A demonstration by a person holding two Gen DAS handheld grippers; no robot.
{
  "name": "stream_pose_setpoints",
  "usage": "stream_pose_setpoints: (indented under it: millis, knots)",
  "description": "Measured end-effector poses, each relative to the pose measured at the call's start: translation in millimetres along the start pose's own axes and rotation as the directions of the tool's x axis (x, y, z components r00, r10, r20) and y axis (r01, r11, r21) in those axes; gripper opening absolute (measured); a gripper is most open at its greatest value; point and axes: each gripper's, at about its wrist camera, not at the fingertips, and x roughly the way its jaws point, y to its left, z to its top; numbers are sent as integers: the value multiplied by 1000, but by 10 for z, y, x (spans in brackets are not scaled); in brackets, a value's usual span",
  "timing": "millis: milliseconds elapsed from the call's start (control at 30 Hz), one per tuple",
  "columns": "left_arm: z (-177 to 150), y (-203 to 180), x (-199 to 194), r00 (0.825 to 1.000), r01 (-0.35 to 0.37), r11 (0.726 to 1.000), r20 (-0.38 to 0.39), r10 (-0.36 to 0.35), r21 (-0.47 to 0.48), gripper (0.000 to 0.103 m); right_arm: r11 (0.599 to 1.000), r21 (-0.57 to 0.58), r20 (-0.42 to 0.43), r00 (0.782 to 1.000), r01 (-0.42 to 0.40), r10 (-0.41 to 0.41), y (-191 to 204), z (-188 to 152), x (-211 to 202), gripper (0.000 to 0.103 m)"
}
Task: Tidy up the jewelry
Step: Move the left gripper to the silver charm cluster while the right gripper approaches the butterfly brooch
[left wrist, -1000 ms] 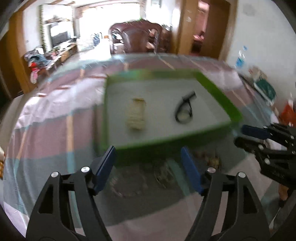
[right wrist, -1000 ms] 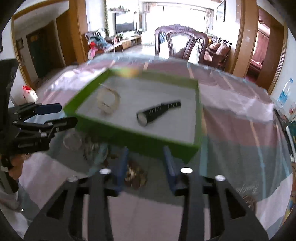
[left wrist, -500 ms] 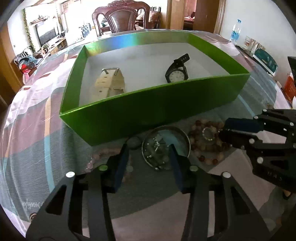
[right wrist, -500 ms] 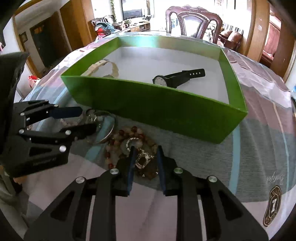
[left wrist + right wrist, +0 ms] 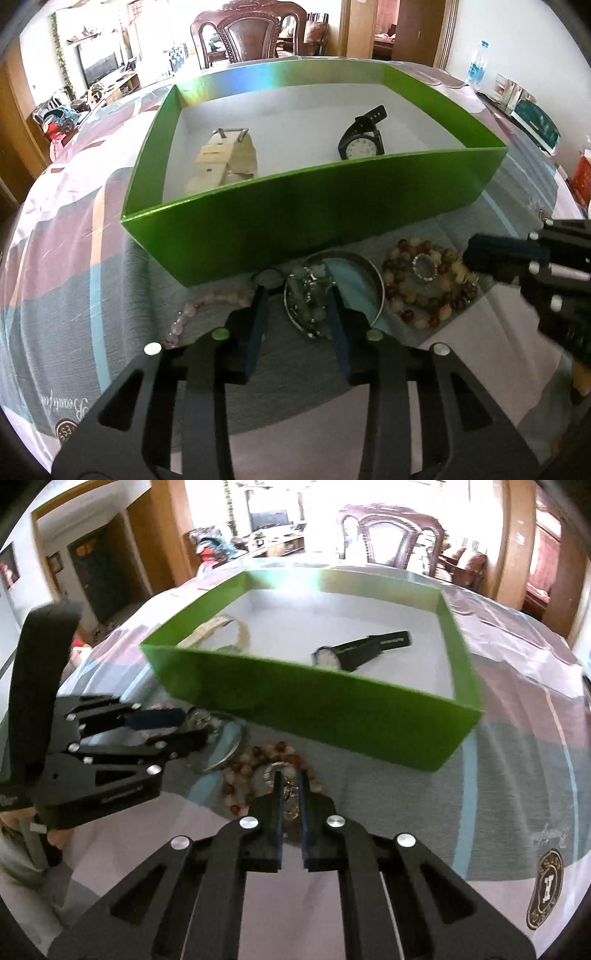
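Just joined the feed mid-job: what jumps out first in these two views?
The bright green box at table center, holding a black watch and a beige watch strap. In front of it lies a jewelry heap: the left gripper straddles a silver bangle, the right gripper nearly shut over the beaded bracelet.

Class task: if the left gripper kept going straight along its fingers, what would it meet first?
Probably the tangled green bead piece inside the silver bangle, between the left gripper fingers; beyond that, the green box wall. Depth is uncertain.
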Motion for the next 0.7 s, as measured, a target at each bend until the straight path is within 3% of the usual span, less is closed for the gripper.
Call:
stream_pose_setpoints:
  millis: [267, 333, 467, 633, 700]
  knots:
    - [-2, 16, 9, 1000, 0, 1000, -2, 0, 2, 34, 997, 71, -9, 999, 43, -43, -228, 52, -18, 9]
    - [-1, 15, 17, 1000, 0, 1000, -5, 1, 2, 35, 996, 71, -15, 998, 57, -56, -245, 57, -6, 16]
    - [-1, 24, 19, 1000, 2, 1000, -5, -2, -3, 35, 991, 92, -33, 995, 101, -98, -332, 26, 25, 20]
    - [2, 43, 10, 1000, 6, 1000, 0, -6, -11, 41, 996, 70, -48, 998, 48, -45, -306, 7, 3, 37]
    - [9, 56, 1, 1000, 11, 1000, 7, -11, -18, 41, 998, 46, -51, 998, 50, -48, -267, -4, 3, 37]
